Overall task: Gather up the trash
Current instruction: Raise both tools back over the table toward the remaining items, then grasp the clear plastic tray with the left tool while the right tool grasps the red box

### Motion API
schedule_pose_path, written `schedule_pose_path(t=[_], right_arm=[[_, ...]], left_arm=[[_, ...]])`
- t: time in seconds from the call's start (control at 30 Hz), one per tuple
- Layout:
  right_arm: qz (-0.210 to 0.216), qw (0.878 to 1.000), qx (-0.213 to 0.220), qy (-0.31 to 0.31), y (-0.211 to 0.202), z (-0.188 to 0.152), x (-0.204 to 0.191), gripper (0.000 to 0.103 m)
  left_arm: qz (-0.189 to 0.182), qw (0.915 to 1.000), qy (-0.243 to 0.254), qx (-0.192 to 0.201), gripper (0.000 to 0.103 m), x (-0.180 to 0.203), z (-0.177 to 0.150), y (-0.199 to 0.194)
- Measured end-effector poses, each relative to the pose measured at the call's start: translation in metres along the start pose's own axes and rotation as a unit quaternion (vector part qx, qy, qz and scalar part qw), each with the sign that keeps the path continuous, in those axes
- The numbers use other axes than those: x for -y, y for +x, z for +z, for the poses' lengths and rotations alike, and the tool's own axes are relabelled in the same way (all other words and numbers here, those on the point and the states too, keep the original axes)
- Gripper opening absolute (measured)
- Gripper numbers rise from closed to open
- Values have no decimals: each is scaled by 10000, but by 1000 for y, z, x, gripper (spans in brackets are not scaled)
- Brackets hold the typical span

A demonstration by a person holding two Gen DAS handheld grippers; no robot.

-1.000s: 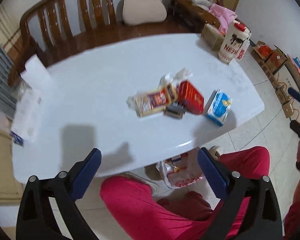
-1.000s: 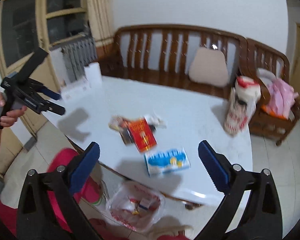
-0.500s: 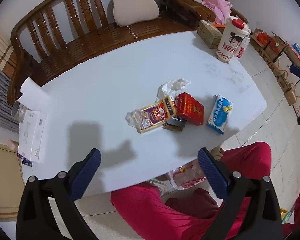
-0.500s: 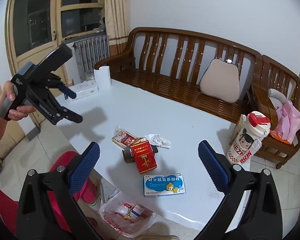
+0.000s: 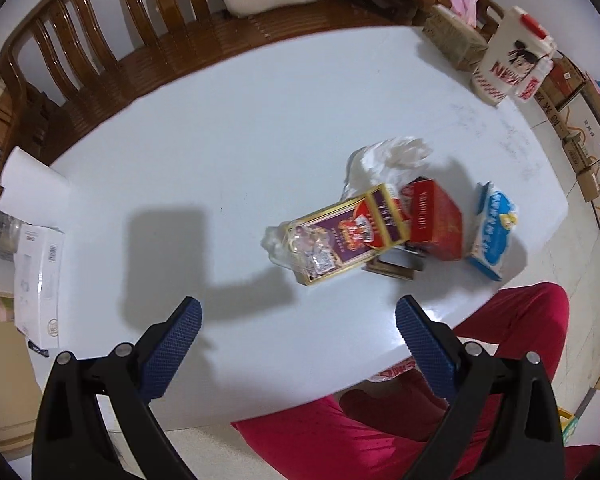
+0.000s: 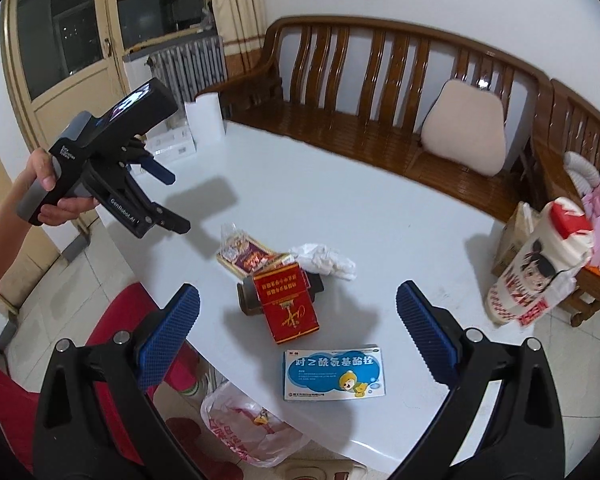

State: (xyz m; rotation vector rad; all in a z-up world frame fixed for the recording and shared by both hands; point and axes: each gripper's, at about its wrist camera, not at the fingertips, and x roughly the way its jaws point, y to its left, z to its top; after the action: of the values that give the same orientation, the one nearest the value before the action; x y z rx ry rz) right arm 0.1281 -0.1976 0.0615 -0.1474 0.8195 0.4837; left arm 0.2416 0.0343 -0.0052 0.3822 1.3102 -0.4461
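Room: white oval surface [image 6: 340, 184] before a wooden bench [image 6: 380, 92]; red-trousered legs at its near edge.
Trash, location: small cluster near the front edge, all items touching or overlapping except the blue box, which lies just beside.
Red box [image 6: 288, 308]: cardboard, judged light and stiff; propped on a dark box [image 6: 248, 300]. Take across the narrow sides.
Purple-gold pack [image 5: 348, 236]: flat, with crinkled clear wrapper [image 5: 288, 244] at one end; wrapper likely slippery, so grip the card body.
Tissue [image 6: 326, 262]: crumpled, soft, weightless by appearance; pinch anywhere.
Blue box [image 6: 334, 372]: flat on the surface, nearest the right tongs; edge grip judged necessary.
Bag [image 6: 248, 428]: plastic, below the front edge, already holding scraps; probable destination.
Left tongs [image 5: 298, 320]: spread wide, empty, above the surface short of the cluster.
Right tongs [image 6: 298, 306]: spread wide, empty, raised over the cluster.
Other: printed cup [image 6: 540, 264] at far right; not judged trash.
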Motion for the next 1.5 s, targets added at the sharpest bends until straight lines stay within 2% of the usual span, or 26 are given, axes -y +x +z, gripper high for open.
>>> schedule_pose_path(t=[0.1, 0.23, 0.5, 0.7, 0.8, 0.9, 1.07, 1.17, 1.3, 1.4, 1.5], right_arm=[[112, 9998, -173, 0, 19, -2, 3, 96], [233, 9990, -387, -49, 44, -2, 3, 96], [511, 9918, -1113, -375, 102, -16, -8, 96], [624, 9862, -1453, -487, 136, -26, -13, 96], [692, 9848, -1531, -447, 147, -27, -13, 96], [580, 9859, -1484, -509, 153, -28, -14, 96], [571, 9866, -1457, -459, 162, -30, -12, 96], [564, 9866, -1464, -453, 167, -30, -11, 96], [601, 9867, -1451, -420, 170, -31, -12, 87], [648, 9861, -1496, -336, 173, -32, -10, 67], [670, 9854, -1541, -290, 175, -34, -10, 61]], left_arm=[[-82, 9999, -4, -100, 95, -6, 2, 16], [10, 9997, 106, -214, 95, -8, 4, 36], [41, 9989, 299, -363, 95, -13, 7, 67], [52, 9989, 359, -306, 95, -16, 13, 81], [23, 9989, 430, -184, 95, -14, 16, 83], [48, 9985, 551, 65, 95, -11, 20, 81], [-40, 9982, 590, 93, 94, -10, 23, 88], [-4, 9981, 604, 76, 89, -12, 27, 94], [-19, 9985, 551, 38, 82, -14, 28, 99], [-32, 9985, 541, 56, 81, -11, 25, 98], [-60, 9985, 529, 87, 77, -12, 27, 97]])
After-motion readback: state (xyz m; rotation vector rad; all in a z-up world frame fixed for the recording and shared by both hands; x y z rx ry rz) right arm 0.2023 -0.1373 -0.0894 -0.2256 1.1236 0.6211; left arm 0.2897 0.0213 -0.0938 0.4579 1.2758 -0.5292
